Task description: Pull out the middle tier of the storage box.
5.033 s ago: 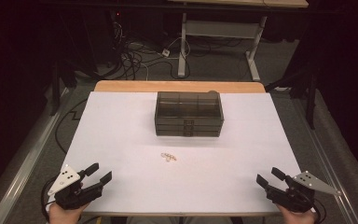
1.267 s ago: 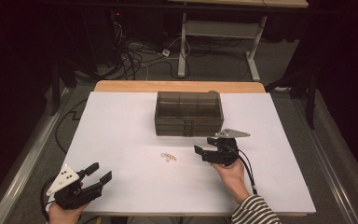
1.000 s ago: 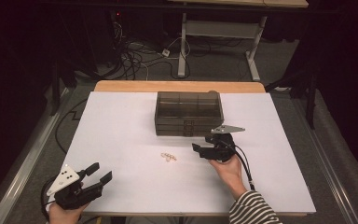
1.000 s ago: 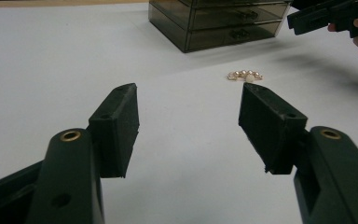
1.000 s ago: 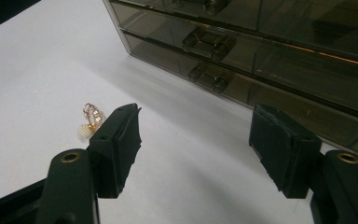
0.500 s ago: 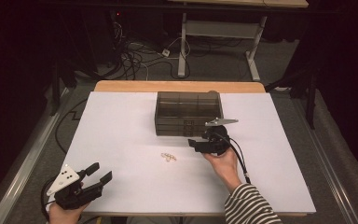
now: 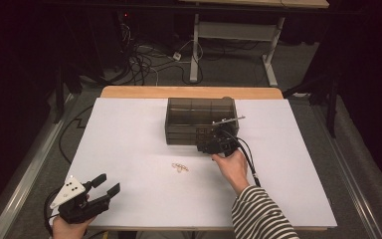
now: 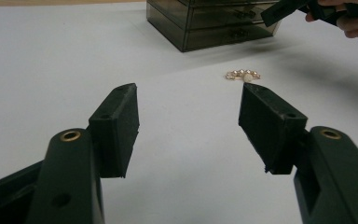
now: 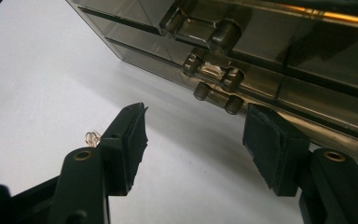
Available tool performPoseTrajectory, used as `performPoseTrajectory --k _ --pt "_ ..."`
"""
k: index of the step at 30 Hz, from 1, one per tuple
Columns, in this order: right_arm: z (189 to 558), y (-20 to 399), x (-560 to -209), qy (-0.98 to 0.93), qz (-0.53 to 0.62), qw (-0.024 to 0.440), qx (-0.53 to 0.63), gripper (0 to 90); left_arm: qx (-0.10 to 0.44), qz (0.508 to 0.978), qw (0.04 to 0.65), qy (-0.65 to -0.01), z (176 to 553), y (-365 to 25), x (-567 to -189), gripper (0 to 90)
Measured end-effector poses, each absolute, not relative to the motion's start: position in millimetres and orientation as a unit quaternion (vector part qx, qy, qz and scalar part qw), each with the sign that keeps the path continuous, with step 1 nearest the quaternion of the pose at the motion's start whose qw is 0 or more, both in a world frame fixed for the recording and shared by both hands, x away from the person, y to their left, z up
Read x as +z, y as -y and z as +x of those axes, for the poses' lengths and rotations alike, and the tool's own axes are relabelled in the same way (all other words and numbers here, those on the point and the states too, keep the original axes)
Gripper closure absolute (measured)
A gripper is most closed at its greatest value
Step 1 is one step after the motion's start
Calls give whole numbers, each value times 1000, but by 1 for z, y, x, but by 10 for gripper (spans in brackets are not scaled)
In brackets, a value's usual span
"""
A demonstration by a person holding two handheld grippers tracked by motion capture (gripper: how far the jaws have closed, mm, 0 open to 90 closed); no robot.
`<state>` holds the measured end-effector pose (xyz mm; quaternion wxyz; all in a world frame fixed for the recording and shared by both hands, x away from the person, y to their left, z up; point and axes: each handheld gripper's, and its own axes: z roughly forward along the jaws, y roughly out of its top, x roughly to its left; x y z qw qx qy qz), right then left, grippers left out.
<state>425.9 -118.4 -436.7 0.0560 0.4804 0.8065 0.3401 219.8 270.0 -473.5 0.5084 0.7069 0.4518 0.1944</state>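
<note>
Right claw [image 7: 205, 145], jaws apart and just narrowing on nothing, faces the drawer box [image 7: 199, 119] at frame centre — its handles [image 9: 212, 95] lie straight ahead; left claw [image 7: 104, 185] sits released.

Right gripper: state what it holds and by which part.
Nothing. The right gripper has its jaws open, just closing a little, near the drawer handles of the smoky box, not touching them.

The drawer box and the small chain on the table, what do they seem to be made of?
The drawer box looks like smoky see-through plastic with a glossy finish: its inner dividers show through the walls, and its handles catch the light. The small chain looks like gold-coloured metal, perhaps with pale beads; the links shine, but it is too small to be sure.
</note>
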Motion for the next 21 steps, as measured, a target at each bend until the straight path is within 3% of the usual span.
performPoseTrajectory --k 11,21 --pt "437 113 -435 -794 521 20 315 396 194 710 507 -449 219 -269 -473 371" --pt "443 111 -438 -781 539 -2 315 477 198 704 511 -452 218 -270 -473 379"
